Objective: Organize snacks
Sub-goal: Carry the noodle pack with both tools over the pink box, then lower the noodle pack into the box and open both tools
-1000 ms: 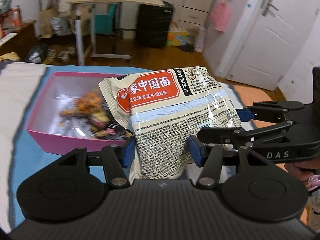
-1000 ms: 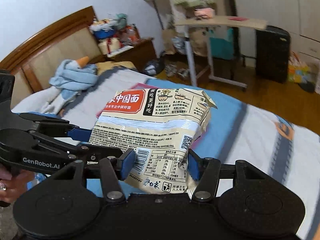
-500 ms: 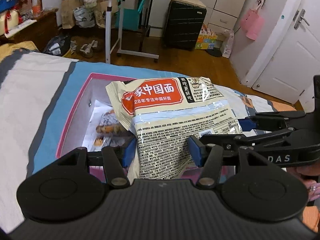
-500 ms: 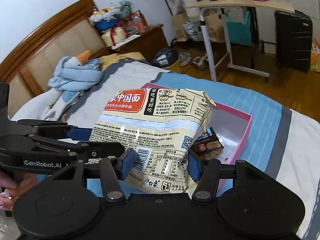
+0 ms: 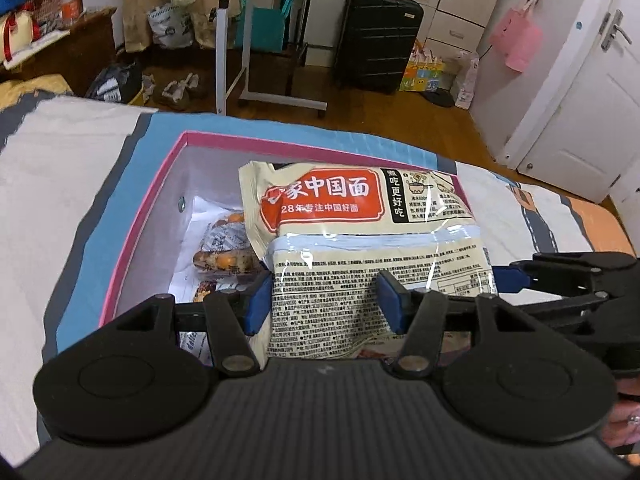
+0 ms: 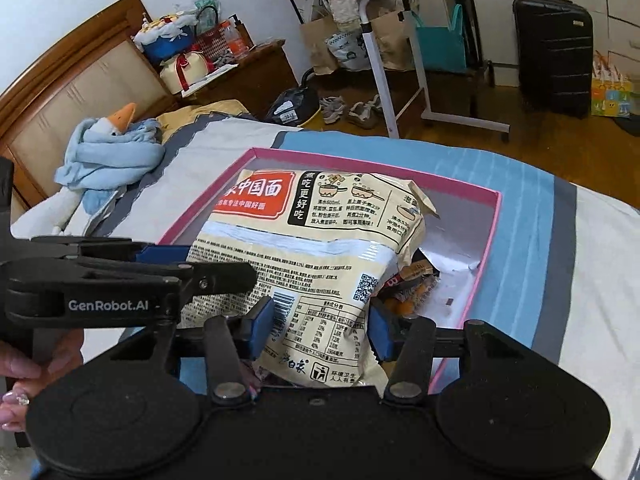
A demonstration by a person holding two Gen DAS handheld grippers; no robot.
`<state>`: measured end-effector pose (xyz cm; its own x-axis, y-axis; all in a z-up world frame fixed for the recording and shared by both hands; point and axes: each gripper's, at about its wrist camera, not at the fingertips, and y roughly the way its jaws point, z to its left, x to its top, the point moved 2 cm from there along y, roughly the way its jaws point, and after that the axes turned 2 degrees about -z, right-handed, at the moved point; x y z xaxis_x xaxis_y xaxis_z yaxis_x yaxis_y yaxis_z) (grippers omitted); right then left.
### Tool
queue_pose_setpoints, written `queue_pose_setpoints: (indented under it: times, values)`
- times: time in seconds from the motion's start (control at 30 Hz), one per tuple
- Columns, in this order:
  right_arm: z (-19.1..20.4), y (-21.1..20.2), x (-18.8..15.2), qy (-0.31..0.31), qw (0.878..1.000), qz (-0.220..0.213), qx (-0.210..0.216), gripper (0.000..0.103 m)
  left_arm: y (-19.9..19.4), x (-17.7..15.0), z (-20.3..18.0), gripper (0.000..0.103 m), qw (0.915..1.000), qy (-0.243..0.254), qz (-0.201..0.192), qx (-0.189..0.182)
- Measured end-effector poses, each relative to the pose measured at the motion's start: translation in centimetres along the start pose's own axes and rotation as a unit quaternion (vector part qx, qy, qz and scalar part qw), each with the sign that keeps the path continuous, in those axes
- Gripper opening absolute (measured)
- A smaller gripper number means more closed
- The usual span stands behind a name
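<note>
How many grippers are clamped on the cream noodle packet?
2: the left gripper on its left part and the right gripper on its right, above the pink box.

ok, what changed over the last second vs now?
Both hand-held grippers carried the noodle pack forward and down: it was in front of the pink box, now it hangs over the snacks inside. The right hand-held gripper has just been closing its jaws on the pack. Unchanged: the left hand-held gripper grips the pack's near edge; box unmoved on the bed.

Far ahead of the grippers a black suitcase (image 5: 378, 40) stands beside a white-legged desk (image 5: 256, 40). To their left, a toy goose (image 6: 110, 148) in blue cloth lies by the wooden headboard (image 6: 60, 80).
</note>
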<state>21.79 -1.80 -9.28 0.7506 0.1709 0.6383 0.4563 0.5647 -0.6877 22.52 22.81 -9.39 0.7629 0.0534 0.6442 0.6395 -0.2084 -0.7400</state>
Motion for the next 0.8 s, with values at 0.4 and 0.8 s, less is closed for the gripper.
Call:
queue_pose_setpoints:
  times: [0.4,0.8]
  values:
    - [-0.8,-1.0,-1.3,0.004,1.0,0.003,-0.008,0.056,-0.5,-1.2,-3.1,0.053,0.996,0.077,-0.028,0.037]
    - [-0.8,-1.9,-2.1,-0.074,0.997,-0.004,-0.033,0.043,1.1,-0.9,-2.3,0.044,0.9982,0.053,-0.004,0.028]
